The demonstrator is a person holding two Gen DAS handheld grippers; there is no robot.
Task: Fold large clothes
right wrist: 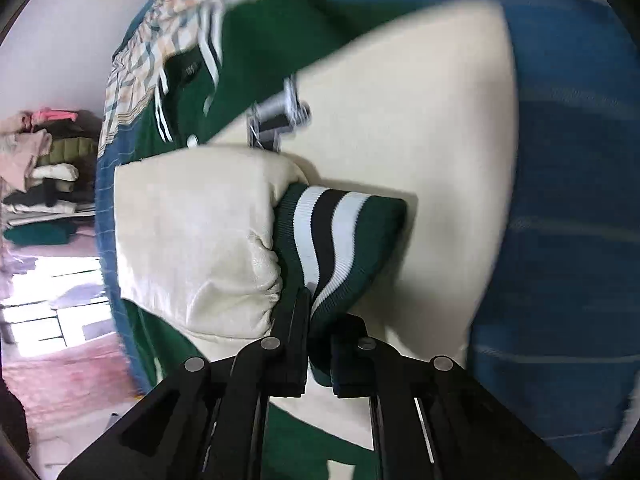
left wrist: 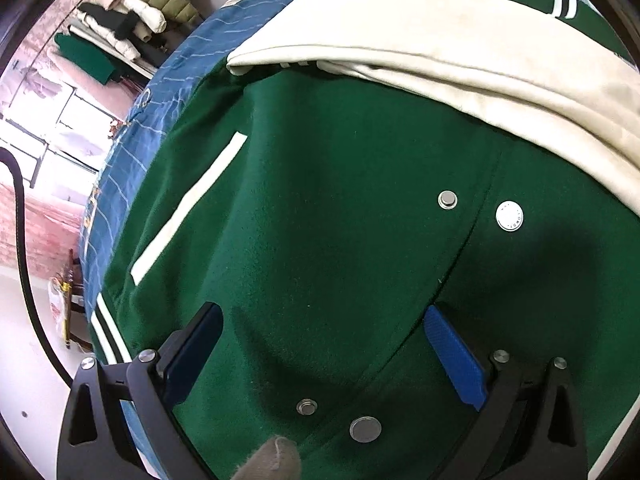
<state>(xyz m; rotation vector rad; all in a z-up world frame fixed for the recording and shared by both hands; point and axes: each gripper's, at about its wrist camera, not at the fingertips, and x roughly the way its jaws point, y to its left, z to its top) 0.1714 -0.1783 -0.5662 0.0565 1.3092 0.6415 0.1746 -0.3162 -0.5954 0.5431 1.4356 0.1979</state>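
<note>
A green varsity jacket (left wrist: 340, 208) with cream sleeves lies spread on a bed. One cream sleeve (left wrist: 420, 52) is folded across its upper chest. My left gripper (left wrist: 324, 344) is open and empty, its blue pads (left wrist: 456, 356) just above the green front near the snap buttons (left wrist: 509, 216). My right gripper (right wrist: 320, 320) is shut on the striped green cuff (right wrist: 336, 236) of the other cream sleeve (right wrist: 192, 240) and holds it above the jacket. The left gripper (right wrist: 276, 120) shows blurred in the right wrist view.
The bed has a blue striped cover (left wrist: 132, 168) and a plaid cloth (right wrist: 160, 40) at its head. A rack with piled folded clothes (left wrist: 136, 12) stands beyond the bed's left side. A black cable (left wrist: 24, 264) hangs at left over a pinkish floor.
</note>
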